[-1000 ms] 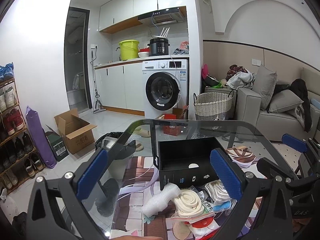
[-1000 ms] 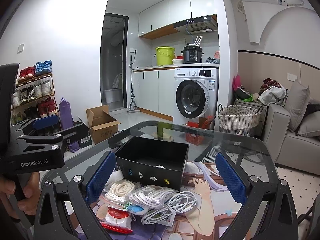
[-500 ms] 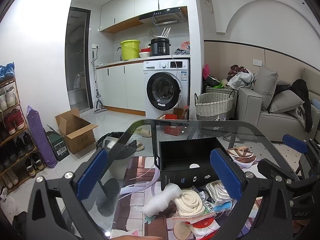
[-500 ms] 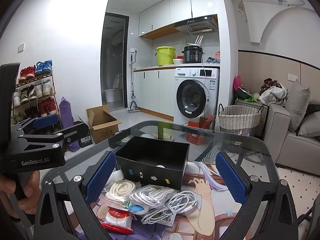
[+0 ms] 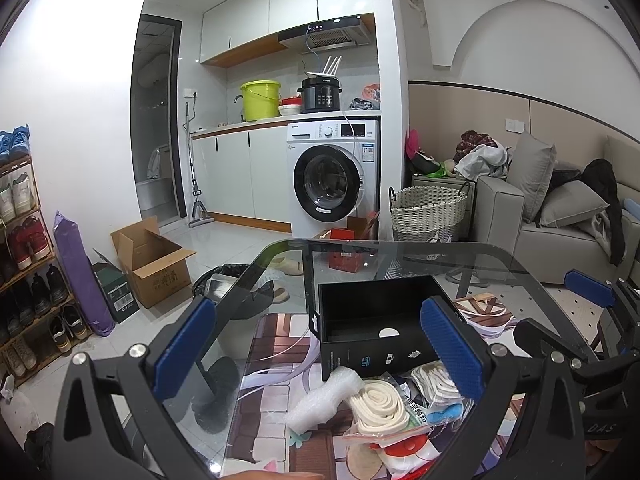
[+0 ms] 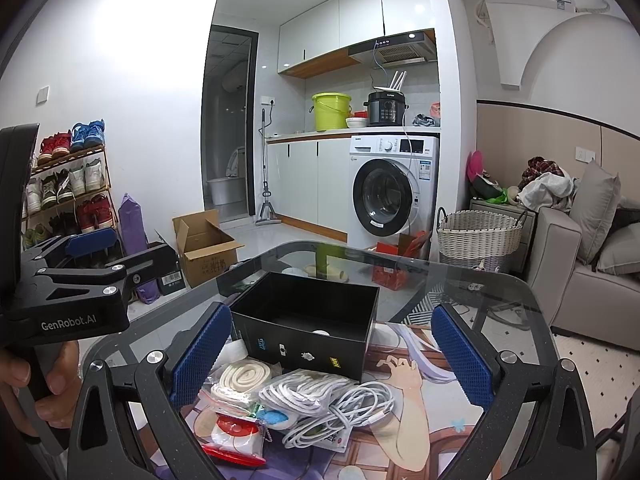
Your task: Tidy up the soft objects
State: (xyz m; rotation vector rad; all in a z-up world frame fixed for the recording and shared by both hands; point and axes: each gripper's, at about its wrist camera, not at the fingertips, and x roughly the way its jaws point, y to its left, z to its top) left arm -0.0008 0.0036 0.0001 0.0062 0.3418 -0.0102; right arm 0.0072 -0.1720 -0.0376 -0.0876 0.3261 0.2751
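A black open-topped box (image 5: pixel 372 356) (image 6: pixel 308 340) stands on the glass table (image 5: pixel 400 256) (image 6: pixel 460 280). In front of it lies a heap of soft things: a coiled cream strap in a clear bag (image 5: pixel 376 400) (image 6: pixel 244 374), a bundle of white cables (image 6: pixel 340 400), a wad of bubble wrap (image 5: pixel 320 396) and a red-and-white pouch (image 6: pixel 232 432). My left gripper (image 5: pixel 316 344) hovers open over the heap's left side, holding nothing. My right gripper (image 6: pixel 332 356) is open above the cables, also holding nothing. A hand grips the left tool's handle (image 6: pixel 48 384).
A printed mat (image 6: pixel 440 420) covers the near part of the table. On the floor beyond are a cardboard box (image 5: pixel 152 260), a dark bin (image 5: pixel 228 276), a wicker basket (image 5: pixel 428 212) and a washing machine (image 5: pixel 332 176). A shoe rack (image 5: pixel 20 240) lines the left wall, a sofa (image 5: pixel 500 216) the right.
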